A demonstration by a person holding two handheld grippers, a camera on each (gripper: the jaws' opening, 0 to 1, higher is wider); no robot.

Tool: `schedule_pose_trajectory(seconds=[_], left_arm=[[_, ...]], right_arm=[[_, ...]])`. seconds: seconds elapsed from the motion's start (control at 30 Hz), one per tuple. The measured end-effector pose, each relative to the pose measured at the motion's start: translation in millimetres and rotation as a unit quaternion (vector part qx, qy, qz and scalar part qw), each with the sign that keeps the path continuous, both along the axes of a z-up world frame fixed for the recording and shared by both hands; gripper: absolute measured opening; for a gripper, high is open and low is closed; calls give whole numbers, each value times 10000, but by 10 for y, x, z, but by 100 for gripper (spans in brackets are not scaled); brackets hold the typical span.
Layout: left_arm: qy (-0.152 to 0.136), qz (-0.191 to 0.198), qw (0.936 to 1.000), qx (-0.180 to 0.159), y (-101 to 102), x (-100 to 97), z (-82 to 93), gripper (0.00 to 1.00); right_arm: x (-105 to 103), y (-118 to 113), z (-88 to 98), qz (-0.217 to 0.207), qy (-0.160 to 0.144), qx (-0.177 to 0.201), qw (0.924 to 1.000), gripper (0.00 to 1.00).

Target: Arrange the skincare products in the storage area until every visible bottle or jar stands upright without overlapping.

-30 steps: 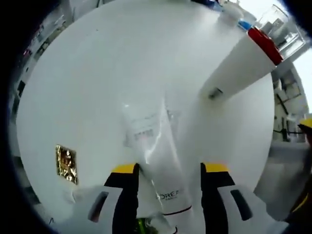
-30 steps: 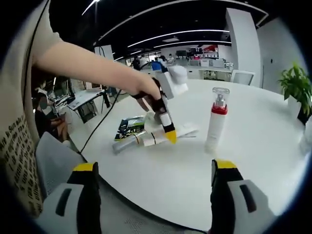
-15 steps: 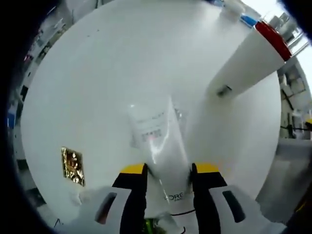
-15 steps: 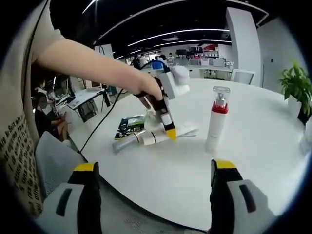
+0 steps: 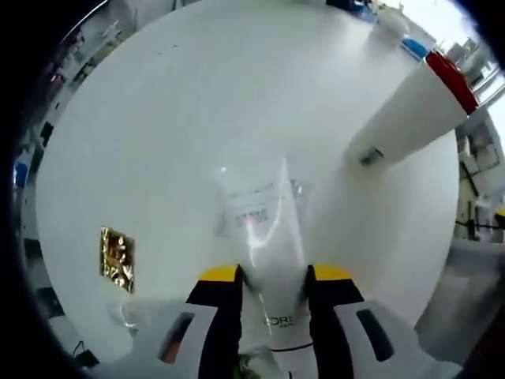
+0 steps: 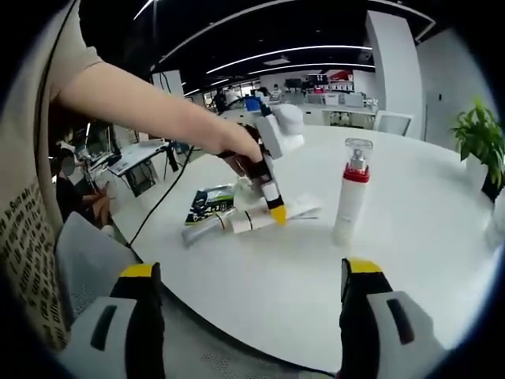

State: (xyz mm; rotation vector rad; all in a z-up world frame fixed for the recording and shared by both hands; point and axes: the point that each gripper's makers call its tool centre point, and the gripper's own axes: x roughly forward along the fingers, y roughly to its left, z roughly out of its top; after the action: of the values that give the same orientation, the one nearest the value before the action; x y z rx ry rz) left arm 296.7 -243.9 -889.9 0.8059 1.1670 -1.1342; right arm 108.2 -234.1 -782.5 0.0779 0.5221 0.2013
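Closing since before: left gripper (image 5: 272, 278) jaws pinch tube (image 5: 264, 237).

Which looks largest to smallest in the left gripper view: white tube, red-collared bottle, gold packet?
1. Red-collared bottle and white tube: alike, and the tube lies nearer the camera, so unranked.
2. Gold packet, clearly smallest.

the white tube (image 5: 264, 237) between the jaws of the left gripper (image 5: 272, 276) looks like soft glossy plastic, its crimped end clear and shiny. the table (image 5: 197, 110) is smooth, matt white. the spray bottle (image 6: 349, 197) is satin white plastic with a red band and a clear glossy cap. a small packet (image 5: 117, 259) glints like gold foil (crinkled). the right gripper (image 6: 248, 276) has matt grey plastic jaws with yellow tips.
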Motion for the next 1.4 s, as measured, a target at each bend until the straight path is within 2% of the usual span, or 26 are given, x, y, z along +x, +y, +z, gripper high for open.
schedule_pose_trajectory(seconds=[0.47, 0.97, 1.0, 1.03, 1.07, 1.1, 1.13, 1.17, 1.2, 1.23, 1.27, 1.33, 1.4], left_arm=[[49, -6, 9998, -190, 37, -54, 40, 27], [54, 63, 9992, -400, 139, -107, 217, 25], [82, 115, 9988, -459, 135, -120, 245, 24], [79, 148, 9984, -540, 124, -114, 291, 14], [-62, -211, 9940, -1076, -47, -34, 395, 0], [332, -26, 9950, -939, 18, -112, 480, 0], [233, -98, 9935, -1113, -72, -137, 535, 0], [198, -359, 9963, -751, 12, -182, 533, 0], [117, -495, 9967, -638, 1, -137, 478, 0], [-255, -461, 9955, -790, -48, -33, 479, 0], [-230, -438, 9957, -786, -39, -44, 474, 0], [61, -297, 9967, -752, 11, -168, 441, 0], [126, -354, 9972, -646, 71, -257, 397, 0]], right_arm=[[5, -14, -2, -23, 14, 22, 10000, 94], [-12, 1, 23, 8, -25, -3, 10000, 92], [-13, -1, 28, -3, -33, -1, 10000, 92], [-14, -2, 31, -8, -38, 1, 10000, 92], [-16, -4, 35, -15, -46, 5, 10000, 92], [-16, -5, 38, -21, -58, 8, 10000, 92], [-16, -5, 40, -22, -64, 11, 10000, 92], [-18, -2, 40, -18, -64, 12, 10000, 92], [-19, 0, 41, -13, -69, 6, 10000, 92], [-21, 6, 43, -5, -71, -5, 10000, 92], [-22, 8, 43, -3, -71, -7, 10000, 92], [-25, 16, 52, -12, -82, -18, 10000, 92], [-29, 20, 58, -23, -95, -18, 10000, 92]])
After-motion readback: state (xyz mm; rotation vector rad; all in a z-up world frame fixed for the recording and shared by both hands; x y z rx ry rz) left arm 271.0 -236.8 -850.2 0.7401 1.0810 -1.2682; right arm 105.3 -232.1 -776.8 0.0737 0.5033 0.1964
